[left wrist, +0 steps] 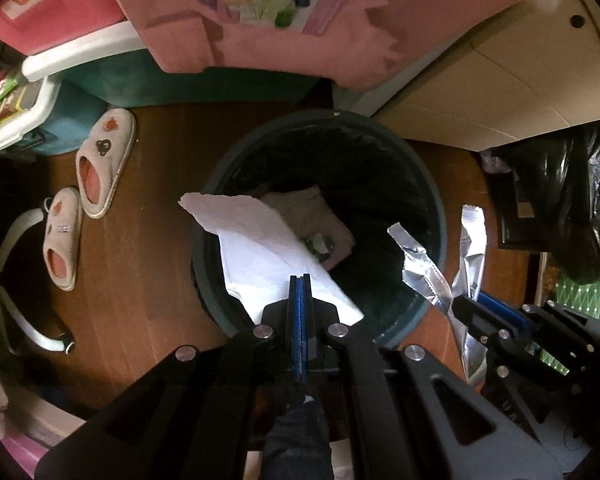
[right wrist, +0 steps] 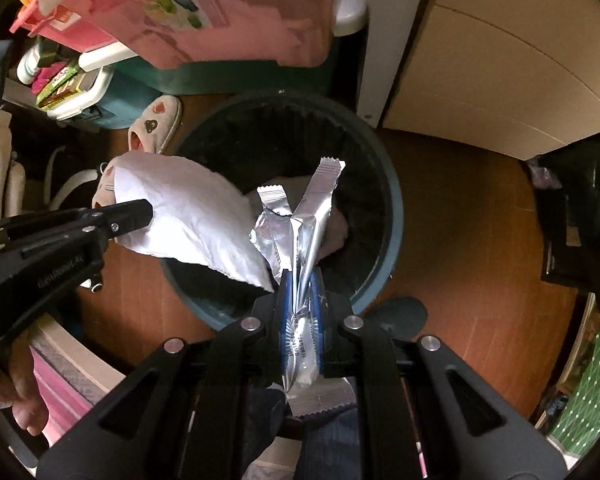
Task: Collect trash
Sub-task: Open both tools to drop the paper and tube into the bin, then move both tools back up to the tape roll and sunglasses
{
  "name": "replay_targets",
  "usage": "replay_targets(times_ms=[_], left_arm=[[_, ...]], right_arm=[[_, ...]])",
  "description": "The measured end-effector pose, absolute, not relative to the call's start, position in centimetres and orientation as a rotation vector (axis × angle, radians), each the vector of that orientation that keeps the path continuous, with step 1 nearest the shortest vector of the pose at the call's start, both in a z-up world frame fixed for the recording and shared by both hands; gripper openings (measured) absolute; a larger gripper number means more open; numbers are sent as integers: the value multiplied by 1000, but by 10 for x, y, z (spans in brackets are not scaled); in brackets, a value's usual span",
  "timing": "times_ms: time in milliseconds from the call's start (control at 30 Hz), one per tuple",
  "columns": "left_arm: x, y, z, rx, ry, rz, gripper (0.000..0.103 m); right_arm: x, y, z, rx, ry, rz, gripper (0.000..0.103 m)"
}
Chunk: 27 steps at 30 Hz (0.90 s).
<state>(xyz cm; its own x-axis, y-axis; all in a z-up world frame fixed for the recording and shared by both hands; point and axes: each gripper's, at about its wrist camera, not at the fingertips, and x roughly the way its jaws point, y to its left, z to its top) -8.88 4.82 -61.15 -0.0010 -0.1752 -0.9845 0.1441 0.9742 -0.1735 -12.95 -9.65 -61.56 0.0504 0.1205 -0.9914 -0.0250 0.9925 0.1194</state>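
A round dark bin (left wrist: 436,200) with a black liner stands on the wooden floor; it also shows in the right wrist view (right wrist: 392,200). Some crumpled trash (left wrist: 312,216) lies inside it. My left gripper (left wrist: 299,280) is shut on a white sheet of paper (left wrist: 260,248) and holds it over the bin's near left rim. The paper also shows in the right wrist view (right wrist: 188,216), with the left gripper (right wrist: 150,212) at its left. My right gripper (right wrist: 300,276) is shut on silver foil wrappers (right wrist: 304,216) held over the bin's near rim. The wrappers show in the left wrist view (left wrist: 424,272) too.
Two pale slippers (left wrist: 96,168) lie on the floor left of the bin. A teal box (left wrist: 180,80) with pink packaging on it stands behind. A cream cabinet (left wrist: 500,80) is at the back right, a black plastic bag (left wrist: 572,192) at the right. White chair legs (left wrist: 16,240) are at the far left.
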Motion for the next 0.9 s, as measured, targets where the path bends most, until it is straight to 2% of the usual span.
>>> replay_targets(times_ms=[100, 133, 200, 267, 367, 433, 500, 533, 667, 700, 767, 833, 900], left_arm=[[-85, 45, -619, -26, 1557, -258, 0], [-83, 44, -621, -29, 1560, -262, 0], [-82, 42, -623, -32, 1563, -262, 1], [-81, 41, -623, -46, 1563, -269, 1], [-81, 38, -623, -47, 1564, -276, 5], [-80, 36, -623, -44, 1567, -275, 9], [-79, 34, -622, -45, 1569, -273, 15], [-78, 34, -621, -46, 1568, -272, 21], [-79, 31, -614, -53, 1559, -268, 45], [-79, 31, -610, -53, 1558, -266, 48], [-79, 30, -601, -48, 1553, -242, 66], [-80, 30, -590, -37, 1541, -216, 79], [-80, 29, -575, -15, 1531, -193, 85]], right_arm=[[-124, -97, -623, 66, 1517, 114, 20], [-123, -98, -626, 61, 1516, 114, 27], [-121, -100, -626, 57, 1515, 109, 34], [-121, -101, -625, 59, 1507, 103, 48], [-121, -102, -624, 64, 1505, 97, 53], [-122, -104, -622, 70, 1502, 93, 63], [-123, -107, -621, 71, 1502, 88, 64], [-123, -107, -620, 72, 1503, 86, 64], [-126, -112, -609, 83, 1487, 61, 80], [-127, -114, -605, 88, 1485, 56, 81], [-129, -119, -594, 97, 1480, 42, 86], [-131, -122, -582, 102, 1475, 27, 89], [-131, -125, -571, 108, 1473, 18, 90]])
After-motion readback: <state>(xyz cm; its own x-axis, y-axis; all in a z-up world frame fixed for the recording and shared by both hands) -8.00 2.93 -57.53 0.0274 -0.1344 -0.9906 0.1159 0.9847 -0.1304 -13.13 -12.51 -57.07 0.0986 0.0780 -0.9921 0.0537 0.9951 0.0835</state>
